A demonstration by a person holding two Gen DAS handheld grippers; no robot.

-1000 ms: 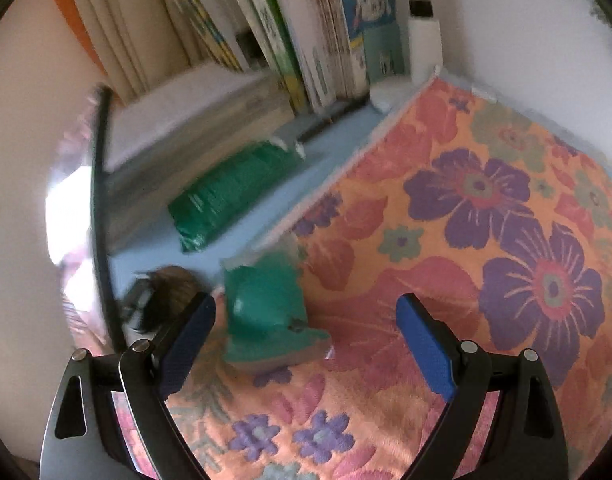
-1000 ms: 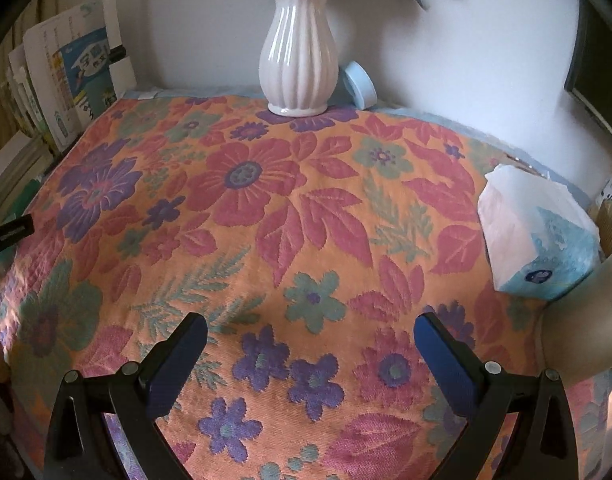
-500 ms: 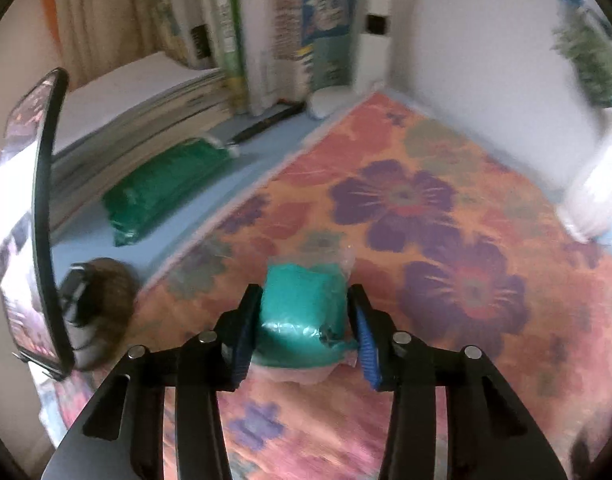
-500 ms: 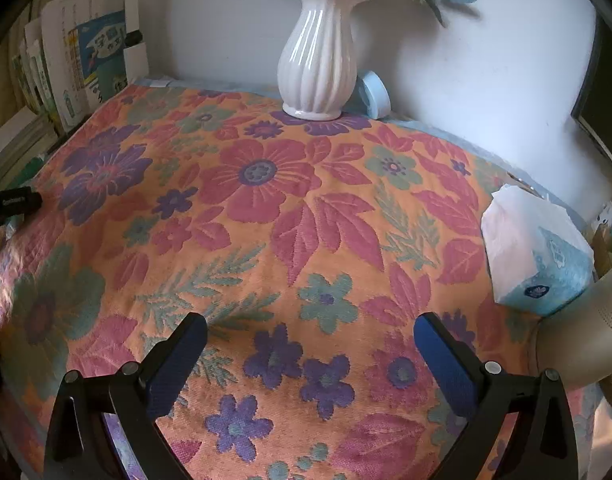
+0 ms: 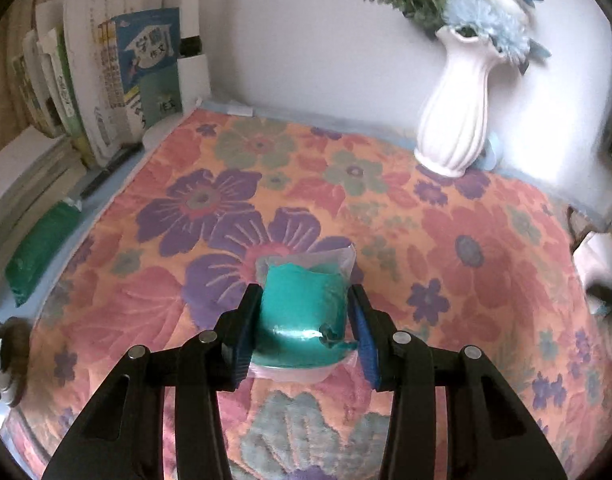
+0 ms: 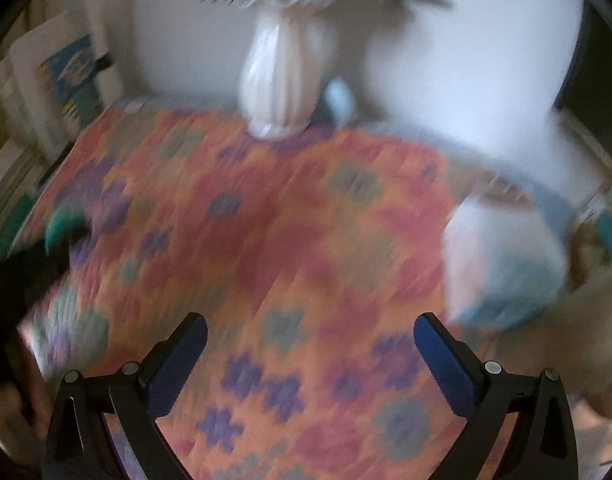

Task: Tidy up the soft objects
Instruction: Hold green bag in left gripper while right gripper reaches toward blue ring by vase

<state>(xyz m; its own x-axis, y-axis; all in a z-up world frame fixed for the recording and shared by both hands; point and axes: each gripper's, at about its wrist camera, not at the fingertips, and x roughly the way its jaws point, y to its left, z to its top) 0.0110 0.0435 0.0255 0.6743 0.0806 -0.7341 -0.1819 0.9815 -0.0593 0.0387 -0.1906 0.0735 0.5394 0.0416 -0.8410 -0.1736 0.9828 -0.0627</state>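
In the left wrist view, the left gripper [image 5: 304, 322] has just closed its jaws on the teal bagged packet [image 5: 302, 316], both pads pressing its sides above the floral cloth [image 5: 446, 240]; a white vase [image 5: 460, 120] stands at the back right (flowers in it). In the blurred right wrist view, the right gripper [image 6: 310, 360] hangs wide apart over the cloth, holding nothing.

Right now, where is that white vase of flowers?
In the left wrist view, the white vase stands upper right, at the floral cloth's far edge against the wall.
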